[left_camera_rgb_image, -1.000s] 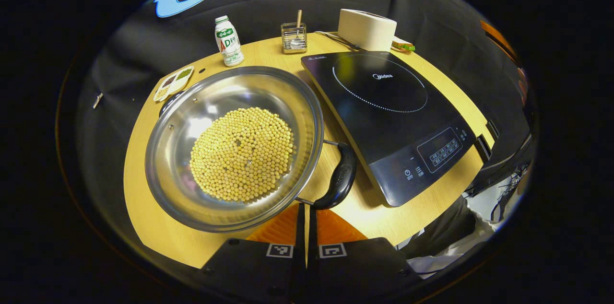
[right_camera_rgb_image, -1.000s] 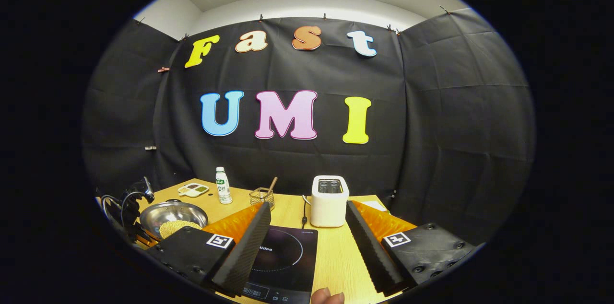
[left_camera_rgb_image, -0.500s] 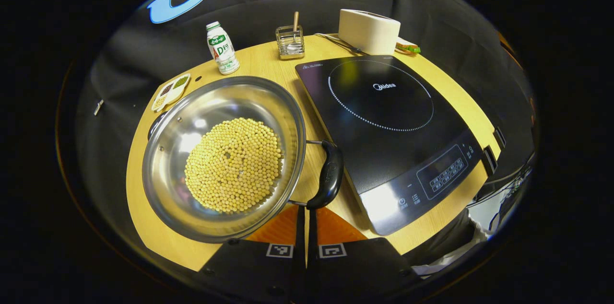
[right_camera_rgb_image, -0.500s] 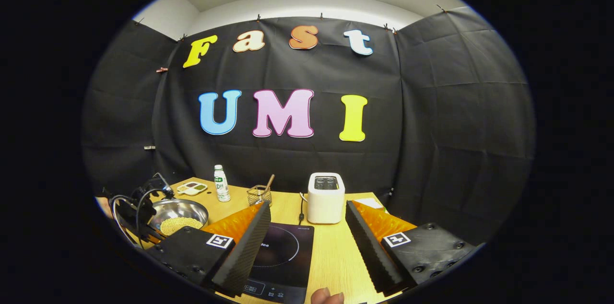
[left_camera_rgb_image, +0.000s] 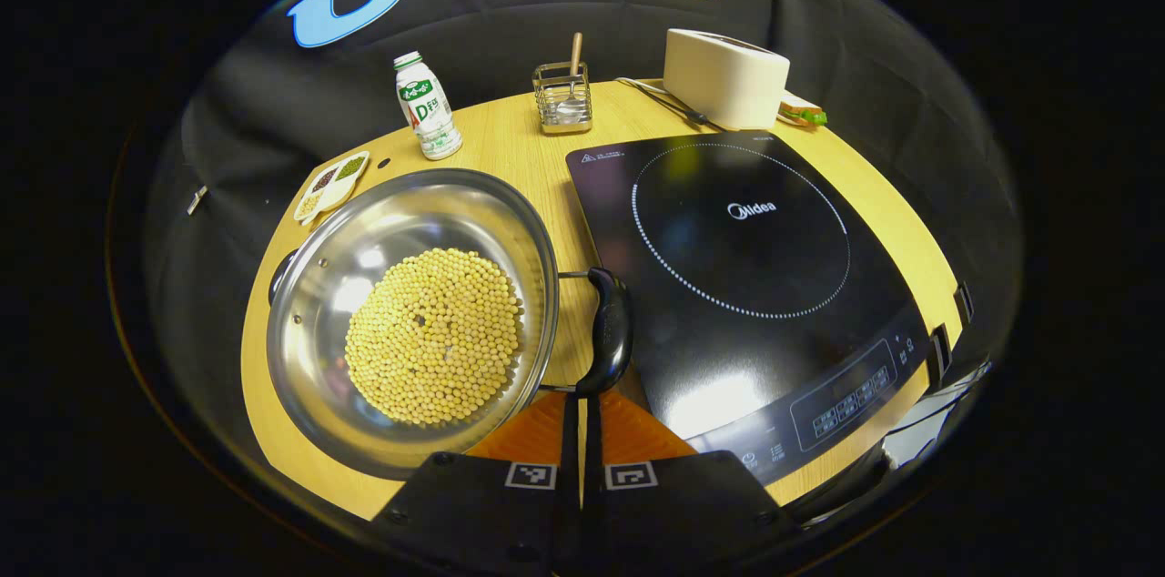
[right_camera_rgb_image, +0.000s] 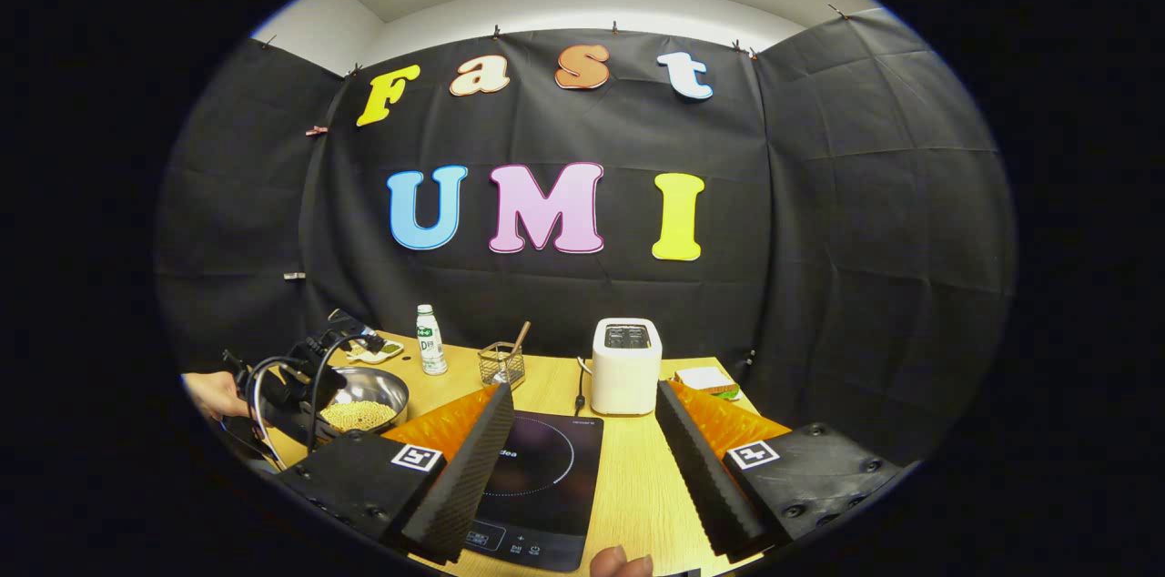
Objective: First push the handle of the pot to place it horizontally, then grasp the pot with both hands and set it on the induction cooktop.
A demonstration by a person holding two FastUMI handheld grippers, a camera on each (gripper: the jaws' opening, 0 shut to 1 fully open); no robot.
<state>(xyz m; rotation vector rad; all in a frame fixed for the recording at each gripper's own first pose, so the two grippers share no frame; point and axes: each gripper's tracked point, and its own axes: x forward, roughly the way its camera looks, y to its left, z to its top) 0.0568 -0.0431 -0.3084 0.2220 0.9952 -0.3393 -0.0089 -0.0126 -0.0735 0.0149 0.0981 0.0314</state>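
Observation:
A steel pot [left_camera_rgb_image: 364, 258] full of yellow beans [left_camera_rgb_image: 432, 336] sits on the wooden table, left of the black induction cooktop [left_camera_rgb_image: 746, 258]. Its black side handle [left_camera_rgb_image: 610, 331] faces the cooktop's edge, and a second handle [left_camera_rgb_image: 278, 272] shows at the far left rim. My left gripper [left_camera_rgb_image: 580, 399] is shut, its tips against the near end of the black handle. In the right gripper view my right gripper [right_camera_rgb_image: 582, 431] hangs open above the cooktop [right_camera_rgb_image: 541, 477], well off the pot [right_camera_rgb_image: 364, 395]. A hand holds the left gripper [right_camera_rgb_image: 291, 377] there.
At the back of the table stand a small bottle [left_camera_rgb_image: 424, 104], a wire basket [left_camera_rgb_image: 562, 95] with a stick in it, a white toaster [left_camera_rgb_image: 724, 76] and a sandwich [left_camera_rgb_image: 801, 111]. A divided dish [left_camera_rgb_image: 330, 186] lies behind the pot.
The pot has turned on the table; its black handle swung from the near right round to face the cooktop, with my shut left gripper following it. The right gripper stayed open, shifting only slightly.

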